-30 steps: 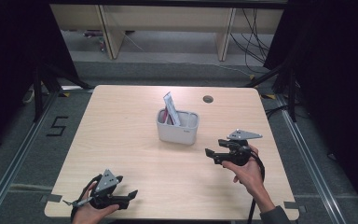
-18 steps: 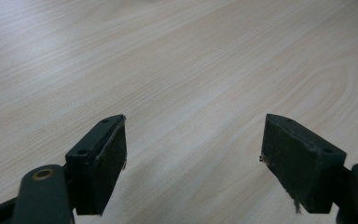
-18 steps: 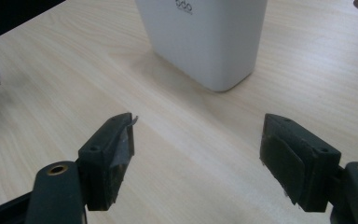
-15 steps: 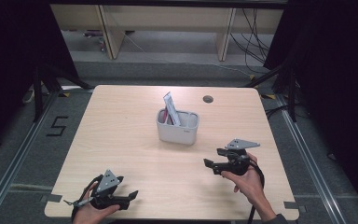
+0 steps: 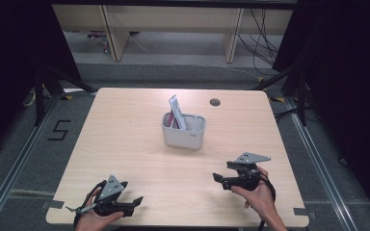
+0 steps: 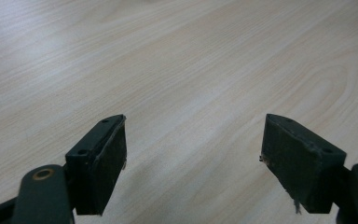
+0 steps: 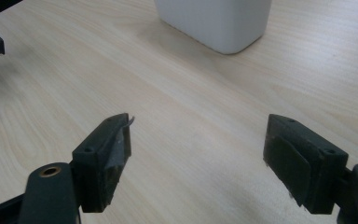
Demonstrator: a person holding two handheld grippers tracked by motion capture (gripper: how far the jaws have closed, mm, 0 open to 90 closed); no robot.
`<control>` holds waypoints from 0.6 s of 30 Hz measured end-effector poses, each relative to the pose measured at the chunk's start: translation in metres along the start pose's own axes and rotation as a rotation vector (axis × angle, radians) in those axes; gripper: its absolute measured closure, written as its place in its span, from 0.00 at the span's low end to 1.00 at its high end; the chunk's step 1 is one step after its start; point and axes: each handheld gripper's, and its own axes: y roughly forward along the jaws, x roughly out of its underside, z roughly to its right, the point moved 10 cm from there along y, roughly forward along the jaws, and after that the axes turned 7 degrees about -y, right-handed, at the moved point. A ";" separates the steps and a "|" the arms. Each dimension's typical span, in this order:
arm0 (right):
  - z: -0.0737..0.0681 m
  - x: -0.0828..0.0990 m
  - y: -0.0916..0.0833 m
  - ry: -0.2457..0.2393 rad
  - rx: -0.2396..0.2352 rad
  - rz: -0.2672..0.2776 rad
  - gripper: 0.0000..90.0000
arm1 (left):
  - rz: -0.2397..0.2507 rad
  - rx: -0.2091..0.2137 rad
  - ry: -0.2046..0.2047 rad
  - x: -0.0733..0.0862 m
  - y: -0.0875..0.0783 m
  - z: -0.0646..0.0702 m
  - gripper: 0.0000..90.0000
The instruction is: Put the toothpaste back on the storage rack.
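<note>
White bin (image 5: pixel 183 131) sits at centre frame of the high view, on the light wooden table (image 5: pixel 125 139), with a flat white-and-pink packet (image 5: pixel 177 111) standing tilted inside it, its top leaning toward the upper left. Small dark round hole (image 5: pixel 215 102) in the tabletop just up and right of the bin. Left gripper (image 5: pixel 136 201) at lower left, held by a hand (image 5: pixel 94 219) near the table's bottom edge, jaws pointing right, well apart from the bin. Right gripper (image 5: pixel 218 177) at lower right, in a hand (image 5: pixel 257 199), jaws pointing left, below and right of the bin, not touching it. Left gripper view: both black jaws spread wide at the bottom corners, bare wood grain between them, nothing held. Right gripper view: jaws likewise wide and empty; the bin's white lower wall (image 7: pixel 214 21) stands at upper centre, well beyond the tips; the left gripper's dark jaw tip shows at far upper left.
</note>
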 end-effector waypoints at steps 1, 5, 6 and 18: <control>0.001 0.001 0.000 -0.012 0.002 0.000 0.27 | -0.008 -0.002 0.002 0.000 -0.001 0.000 0.24; -0.003 0.005 -0.001 0.013 -0.005 -0.008 0.27 | -0.003 -0.001 0.000 0.000 0.000 0.000 0.24; -0.002 0.006 0.000 -0.007 -0.010 -0.004 0.27 | -0.007 -0.002 0.001 0.000 -0.001 0.000 0.24; -0.011 0.021 -0.002 -0.025 -0.014 -0.066 0.21 | -0.005 -0.003 0.012 0.000 -0.001 0.000 0.24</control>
